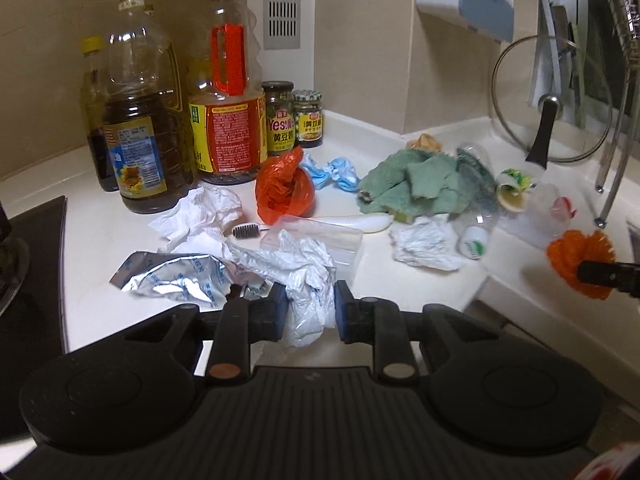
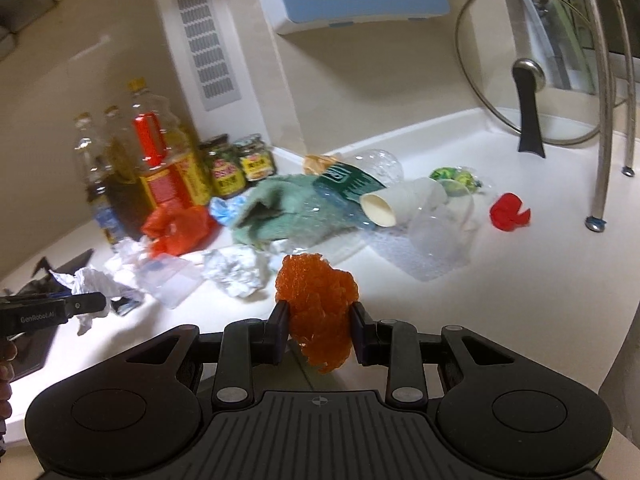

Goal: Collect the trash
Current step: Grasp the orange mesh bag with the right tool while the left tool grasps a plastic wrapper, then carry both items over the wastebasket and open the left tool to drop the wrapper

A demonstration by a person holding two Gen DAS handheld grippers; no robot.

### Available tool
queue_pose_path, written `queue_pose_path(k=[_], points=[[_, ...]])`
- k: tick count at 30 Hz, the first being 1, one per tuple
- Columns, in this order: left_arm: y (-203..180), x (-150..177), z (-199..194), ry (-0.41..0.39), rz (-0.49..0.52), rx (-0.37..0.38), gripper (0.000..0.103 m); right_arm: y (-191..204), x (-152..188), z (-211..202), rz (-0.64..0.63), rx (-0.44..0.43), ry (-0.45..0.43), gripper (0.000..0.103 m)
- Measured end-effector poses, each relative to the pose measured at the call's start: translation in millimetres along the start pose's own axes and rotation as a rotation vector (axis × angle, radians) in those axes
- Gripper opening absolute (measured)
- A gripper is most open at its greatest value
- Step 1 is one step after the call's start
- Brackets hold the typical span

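At six o'clock in the left wrist view, the left gripper (image 1: pixel 311 309) pinches a crumpled white plastic bag (image 1: pixel 308 284) between its blue pads; the wad's long axis runs up and down, its loose tail hanging toward the camera and its bulk rising toward twelve. Just at nine o'clock from it, a torn silver foil pouch (image 1: pixel 172 278) lies flat on the white counter (image 1: pixel 100 248), its long axis running three to nine. Beyond the bag sits a clear plastic box (image 1: pixel 320 240), and past that a small black brush (image 1: pixel 246 231) lies with its bristle end toward nine. Crumpled white tissue (image 1: pixel 200 216) sits at ten o'clock, another wad (image 1: pixel 424 246) at two. Farther on, an orange plastic bag (image 1: pixel 284 188) stands beside a blue crumpled scrap (image 1: pixel 332 172), and a green cloth (image 1: pixel 416 184) is heaped at one o'clock, with a clear bottle (image 1: pixel 476 216) lying against it, its cap pointing toward five. Oil bottles (image 1: pixel 136 120) and jars (image 1: pixel 280 120) line the wall at eleven.

Seen from the right wrist, the right gripper (image 2: pixel 320 330) is clamped on an orange mesh scrubber (image 2: pixel 320 304), a rough lump taller than wide. A paper cup (image 2: pixel 392 206) lies on its side past it at one o'clock, mouth toward seven. A red scrap (image 2: pixel 510 212) rests at two, and a glass lid (image 2: pixel 532 72) leans by the wall at the back.
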State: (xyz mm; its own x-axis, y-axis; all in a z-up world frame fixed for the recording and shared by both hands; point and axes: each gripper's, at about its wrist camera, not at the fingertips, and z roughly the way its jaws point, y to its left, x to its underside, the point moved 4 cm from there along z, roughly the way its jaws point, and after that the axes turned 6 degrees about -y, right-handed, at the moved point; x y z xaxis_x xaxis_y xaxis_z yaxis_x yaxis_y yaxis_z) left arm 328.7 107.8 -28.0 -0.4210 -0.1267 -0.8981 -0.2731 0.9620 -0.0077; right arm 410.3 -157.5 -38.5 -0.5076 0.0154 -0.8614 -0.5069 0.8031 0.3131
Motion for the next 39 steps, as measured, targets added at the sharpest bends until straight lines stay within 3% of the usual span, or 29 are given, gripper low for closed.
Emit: queue_pose_path(k=[8,20,27,39], points=[[-38,19,-49,-0.009,-0.020,0.021,0.022,6,14,-26,-0.029,-0.116,0.041,0.032],[-61,89,-72,0.128,-0.093,-0.008,0.022,23,63,-39,-0.086,-0.267,0.174,0.032],[-70,130,-69,0.214,-0.095,-0.010,0.022,32,103,-33,-0.144,-0.299,0.262,0.032],[-77,195,-38,0.343,-0.134,0.032,0.022,24,170,-3,-0.173,-0.270,0.391,0.032]])
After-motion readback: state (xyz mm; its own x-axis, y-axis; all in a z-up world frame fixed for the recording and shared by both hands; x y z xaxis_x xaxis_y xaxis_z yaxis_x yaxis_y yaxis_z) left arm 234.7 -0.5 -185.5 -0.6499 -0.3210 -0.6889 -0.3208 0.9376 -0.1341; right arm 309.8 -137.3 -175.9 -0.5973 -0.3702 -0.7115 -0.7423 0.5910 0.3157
